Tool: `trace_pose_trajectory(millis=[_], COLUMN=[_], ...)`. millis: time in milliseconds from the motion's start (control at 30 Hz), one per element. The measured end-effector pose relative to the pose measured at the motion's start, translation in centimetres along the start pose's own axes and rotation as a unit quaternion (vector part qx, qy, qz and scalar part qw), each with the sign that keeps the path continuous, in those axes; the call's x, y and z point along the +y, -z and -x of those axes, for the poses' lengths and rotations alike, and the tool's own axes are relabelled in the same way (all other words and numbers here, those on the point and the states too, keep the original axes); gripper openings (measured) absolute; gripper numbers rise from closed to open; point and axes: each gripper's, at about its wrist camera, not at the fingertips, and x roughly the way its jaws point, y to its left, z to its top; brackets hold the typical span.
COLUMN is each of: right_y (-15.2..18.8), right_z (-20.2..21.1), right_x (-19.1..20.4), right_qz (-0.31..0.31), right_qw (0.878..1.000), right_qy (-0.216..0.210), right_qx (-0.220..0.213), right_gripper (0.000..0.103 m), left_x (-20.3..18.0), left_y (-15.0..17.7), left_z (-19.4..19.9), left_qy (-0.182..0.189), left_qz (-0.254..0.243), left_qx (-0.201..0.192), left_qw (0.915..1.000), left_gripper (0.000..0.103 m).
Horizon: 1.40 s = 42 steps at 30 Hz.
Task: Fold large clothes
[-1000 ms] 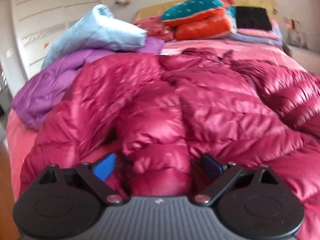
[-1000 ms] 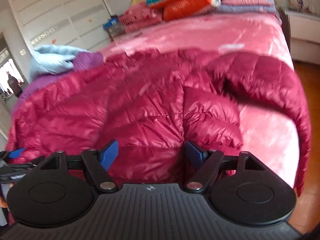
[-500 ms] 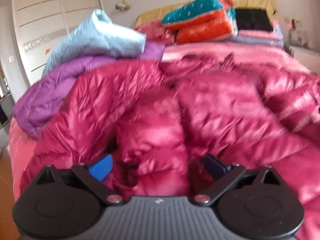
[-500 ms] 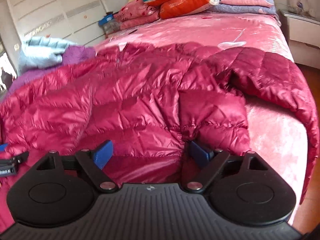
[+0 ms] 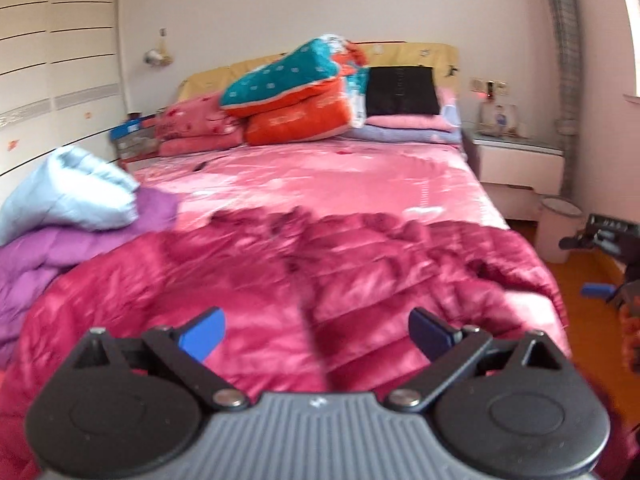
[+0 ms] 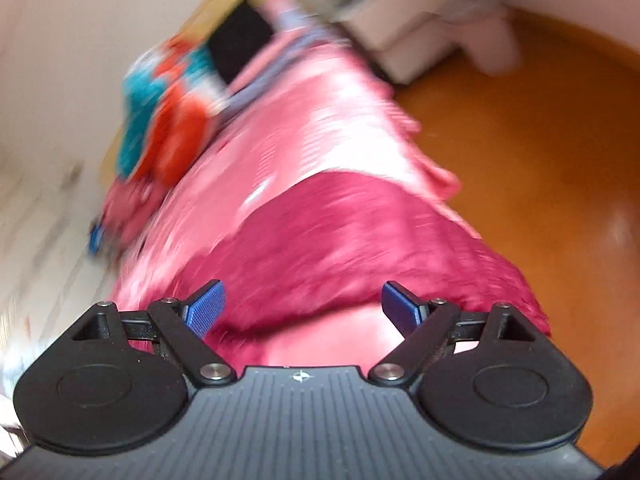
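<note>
A crimson puffer jacket (image 5: 360, 272) lies spread across the near end of the pink bed (image 5: 320, 176). My left gripper (image 5: 316, 332) hovers over the jacket's near part, open wide, with nothing between its pads. In the right wrist view, blurred and strongly tilted, the jacket (image 6: 360, 240) reaches the bed's side edge above the floor. My right gripper (image 6: 303, 308) is open wide above that edge and holds nothing. One of its blue pads (image 5: 598, 290) shows at the far right of the left wrist view, beside the bed.
A purple jacket (image 5: 48, 248) and a light blue one (image 5: 68, 196) are heaped at the bed's left. Pillows and folded bedding (image 5: 296, 96) are stacked at the headboard. A nightstand (image 5: 516, 160) and a waste bin (image 5: 558, 228) stand right of the bed on orange floor (image 6: 540, 140).
The left gripper rose and drew back off the jacket fold that bulged between its fingers. The right gripper rolled sharply and swung toward the bed's right side, away from the jacket's hem.
</note>
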Motion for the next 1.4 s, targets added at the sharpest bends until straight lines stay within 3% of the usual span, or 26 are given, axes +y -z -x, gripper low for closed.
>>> trace_pose_trajectory(millis=[133, 300, 433, 567, 667, 867, 1033, 1133, 1267, 1400], right_y=[-2.0, -1.9, -1.1, -1.1, -0.9, -0.2, -0.7, -0.3, 0.7, 1.1], right_z=[-0.9, -3.0, -4.7, -5.7, -7.0, -7.4, -7.7, -9.4, -10.9, -12.1], right_x=[-5.1, -8.8, -10.6, -11.3, -12.3, -14.4, -15.8, -16.6, -17.4, -18.3], right_qz=[-0.118, -0.228, -0.286, -0.304, -0.332, -0.395, -0.419, -0.441, -0.473, -0.488], right_qw=[0.993, 0.972, 0.954, 0.947, 0.937, 0.914, 0.906, 0.896, 0.880, 0.873], right_qy=[0.012, 0.009, -0.001, -0.014, -0.017, -0.033, -0.043, -0.045, -0.025, -0.001], right_qx=[0.011, 0.051, 0.084, 0.103, 0.111, 0.084, 0.040, 0.037, 0.028, 0.010], right_gripper=[0.103, 0.103, 0.103, 0.103, 0.103, 0.103, 0.103, 0.103, 0.103, 0.103], left_x=[-3.1, -6.6, -9.8, -12.2, -13.3, -12.9, -9.7, -7.2, -4.1, -1.9], left_y=[-4.3, -10.9, -15.0, -16.5, -15.4, -10.8, -7.0, -5.0, -2.8, -1.2], left_z=[-0.4, -0.3, -0.5, -1.2, -2.2, -5.5, -7.0, -7.7, -8.4, -8.8], left_qy=[0.024, 0.043, 0.064, 0.080, 0.093, 0.110, 0.099, 0.087, 0.078, 0.064], left_qz=[-0.007, -0.016, -0.030, -0.034, -0.025, 0.002, 0.012, 0.021, 0.033, 0.033], left_qx=[-0.009, -0.042, -0.063, -0.072, -0.063, -0.018, 0.014, 0.032, 0.048, 0.041], left_qw=[0.9997, 0.9981, 0.9955, 0.9936, 0.9933, 0.9937, 0.9949, 0.9955, 0.9953, 0.9966], left_gripper=[0.098, 0.098, 0.099, 0.099, 0.100, 0.100, 0.100, 0.100, 0.100, 0.100])
